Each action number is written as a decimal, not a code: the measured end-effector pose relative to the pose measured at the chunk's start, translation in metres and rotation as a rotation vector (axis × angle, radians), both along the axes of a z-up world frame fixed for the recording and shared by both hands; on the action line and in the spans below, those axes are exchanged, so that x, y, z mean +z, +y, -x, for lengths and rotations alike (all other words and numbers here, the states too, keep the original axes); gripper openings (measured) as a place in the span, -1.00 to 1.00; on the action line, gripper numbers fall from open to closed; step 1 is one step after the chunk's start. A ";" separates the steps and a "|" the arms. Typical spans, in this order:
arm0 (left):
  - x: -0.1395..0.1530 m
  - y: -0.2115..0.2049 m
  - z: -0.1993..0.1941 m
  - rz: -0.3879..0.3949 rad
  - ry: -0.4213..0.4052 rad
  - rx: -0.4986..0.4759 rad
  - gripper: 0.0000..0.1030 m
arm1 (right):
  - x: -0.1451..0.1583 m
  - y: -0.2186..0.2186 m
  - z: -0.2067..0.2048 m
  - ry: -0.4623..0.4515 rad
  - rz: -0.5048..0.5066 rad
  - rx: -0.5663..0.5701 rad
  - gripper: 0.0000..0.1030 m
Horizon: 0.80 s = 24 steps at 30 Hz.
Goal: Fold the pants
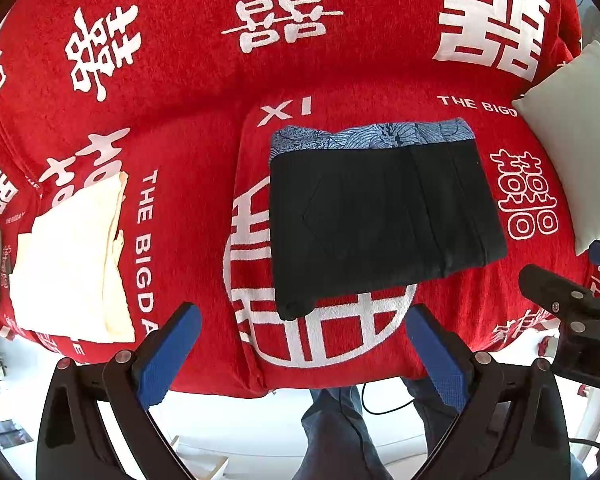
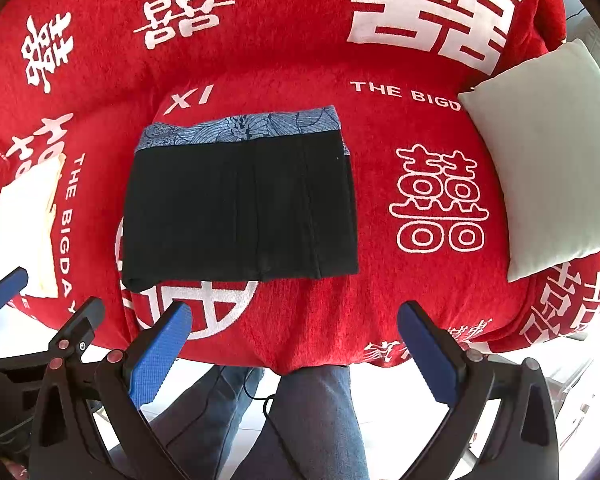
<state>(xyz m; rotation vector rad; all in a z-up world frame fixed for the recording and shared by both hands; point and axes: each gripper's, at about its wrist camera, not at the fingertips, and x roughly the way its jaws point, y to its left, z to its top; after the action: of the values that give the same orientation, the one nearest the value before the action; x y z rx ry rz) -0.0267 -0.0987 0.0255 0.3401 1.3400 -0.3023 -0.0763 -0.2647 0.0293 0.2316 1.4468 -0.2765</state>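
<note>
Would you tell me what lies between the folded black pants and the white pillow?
Only bare red cover with a white outlined character, seen in the right wrist view between pants and pillow.

1. The left hand-held gripper (image 1: 304, 344) has black angular arms; each finger carries a blue ridged pad (image 1: 168, 354).
2. Round silver screws (image 1: 123, 357) sit on the arm joints.
3. The right hand-held gripper (image 2: 296, 350) has the same black arms and blue pads (image 2: 158, 356).
4. Below the grippers, the person's legs (image 2: 320, 412) wear blue jeans.
</note>
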 end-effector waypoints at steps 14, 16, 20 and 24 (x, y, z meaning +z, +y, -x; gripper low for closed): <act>-0.002 -0.002 0.002 -0.007 0.004 -0.039 1.00 | -0.002 0.001 -0.003 0.009 -0.003 0.034 0.99; -0.001 -0.002 0.002 -0.003 0.005 -0.044 1.00 | -0.002 0.001 -0.003 0.010 -0.003 0.037 0.99; -0.001 -0.004 0.003 -0.003 -0.002 -0.054 1.00 | -0.003 0.002 -0.004 0.013 -0.004 0.039 0.99; -0.003 -0.004 0.003 0.000 0.005 -0.056 1.00 | -0.005 0.004 -0.006 0.021 -0.002 0.051 0.99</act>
<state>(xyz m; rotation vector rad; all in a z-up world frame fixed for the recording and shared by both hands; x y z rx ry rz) -0.0295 -0.1023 0.0228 0.3778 1.3370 -0.3502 -0.0706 -0.2608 0.0241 0.1939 1.4719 -0.2366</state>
